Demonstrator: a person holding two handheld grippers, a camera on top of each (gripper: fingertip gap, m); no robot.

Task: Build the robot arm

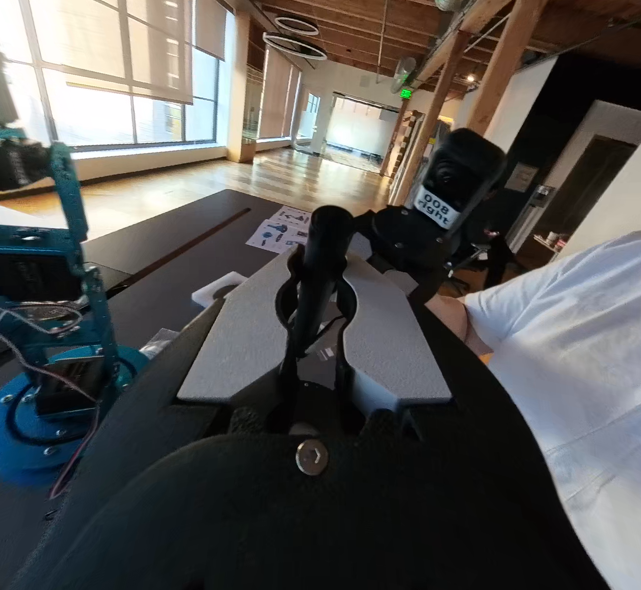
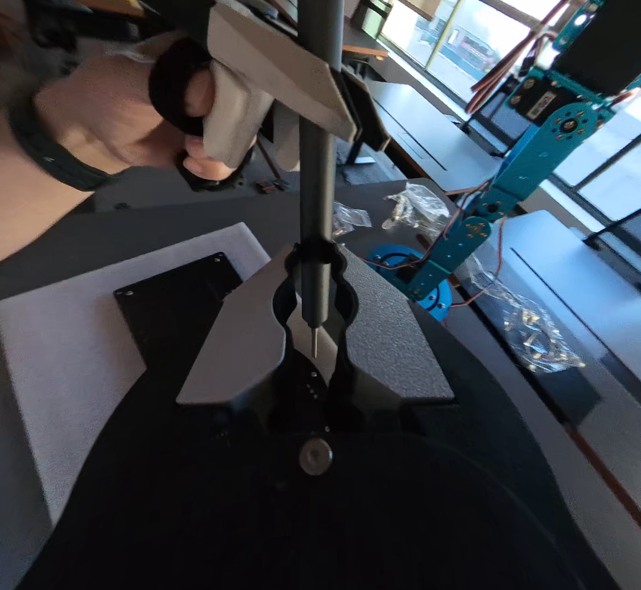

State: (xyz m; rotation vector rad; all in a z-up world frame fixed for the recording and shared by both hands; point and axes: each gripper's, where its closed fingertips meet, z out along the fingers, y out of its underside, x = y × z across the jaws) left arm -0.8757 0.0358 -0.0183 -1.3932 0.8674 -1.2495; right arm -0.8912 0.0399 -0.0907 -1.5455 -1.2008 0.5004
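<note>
A dark grey electric screwdriver (image 2: 314,174) stands nearly upright, its bit tip (image 2: 314,344) pointing down over the edge of a black plate (image 2: 173,303). My right gripper (image 2: 315,256) is shut on its lower end. My left gripper (image 2: 338,98) is shut on its upper part, held by a person's hand (image 2: 121,122). In the left wrist view, my left gripper (image 1: 317,282) clamps the screwdriver (image 1: 324,254), whose end sticks up past the fingers. The right gripper's camera (image 1: 451,185) shows just behind it.
The black plate lies on a white foam sheet (image 2: 69,330). A blue robot arm kit (image 2: 520,174) with red wires stands to the right on a round blue base (image 2: 409,261); it also shows in the left wrist view (image 1: 69,226). Clear bags of small parts (image 2: 530,341), an instruction sheet (image 1: 281,230) and a white foam block (image 1: 215,290) lie on the dark table.
</note>
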